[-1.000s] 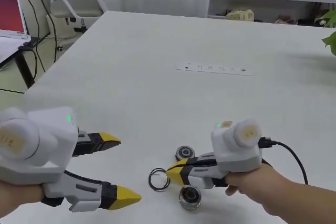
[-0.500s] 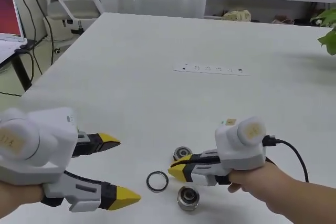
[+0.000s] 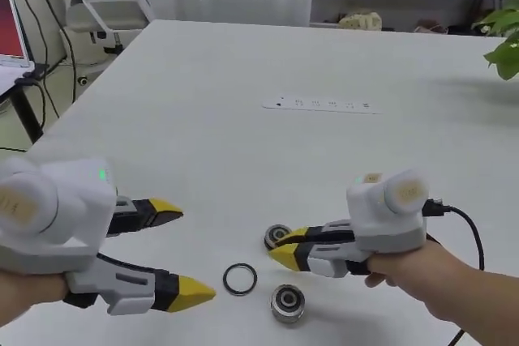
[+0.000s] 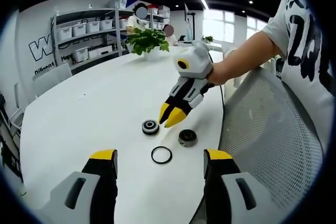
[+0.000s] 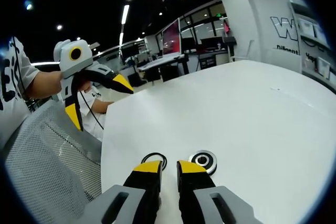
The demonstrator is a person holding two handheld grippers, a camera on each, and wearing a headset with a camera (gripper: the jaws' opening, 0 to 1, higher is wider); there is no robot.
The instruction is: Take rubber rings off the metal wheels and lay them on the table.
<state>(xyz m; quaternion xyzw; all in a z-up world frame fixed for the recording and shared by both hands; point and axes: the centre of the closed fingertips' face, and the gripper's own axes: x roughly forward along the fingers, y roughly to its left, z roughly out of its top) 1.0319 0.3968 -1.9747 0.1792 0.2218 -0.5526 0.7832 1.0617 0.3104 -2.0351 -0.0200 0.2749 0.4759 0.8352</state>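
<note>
The left claw (image 3: 182,250) is spread wide, with nothing between its yellow-tipped jaws. It hangs over the white counter (image 3: 243,135) to the left of the rubber ring (image 3: 225,279). In the left gripper view the ring (image 4: 152,155) lies flat on the counter straight ahead, framed by the gap of that claw (image 4: 161,157).

The right claw (image 3: 282,252) has its jaws drawn close, with only a narrow slit between them, and it grips nothing. Its tips sit just right of the ring and a little beyond it, clear of it. In the right gripper view an arc of the ring (image 5: 154,154) shows just past one tip of this claw (image 5: 169,167).

Two metal wheels lie near the ring. The far wheel (image 3: 277,232) sits beyond the ring, right at the right claw's tips, and has a dark band round its rim (image 5: 203,159). The near wheel (image 3: 289,301) lies just right of the ring toward the person's edge of the counter, apart from it, with grey metal showing round a dark centre. From the left gripper view, the far wheel (image 4: 150,127) and the near wheel (image 4: 187,137) flank the right claw's tips (image 4: 169,118) beyond the ring.

A hand (image 3: 405,269) holds the right claw, and a black cable (image 3: 460,232) loops off behind it. Well beyond the ring, a socket strip (image 3: 322,104) lies flush in the counter. A plant (image 3: 503,34) stands past it, to the right.
</note>
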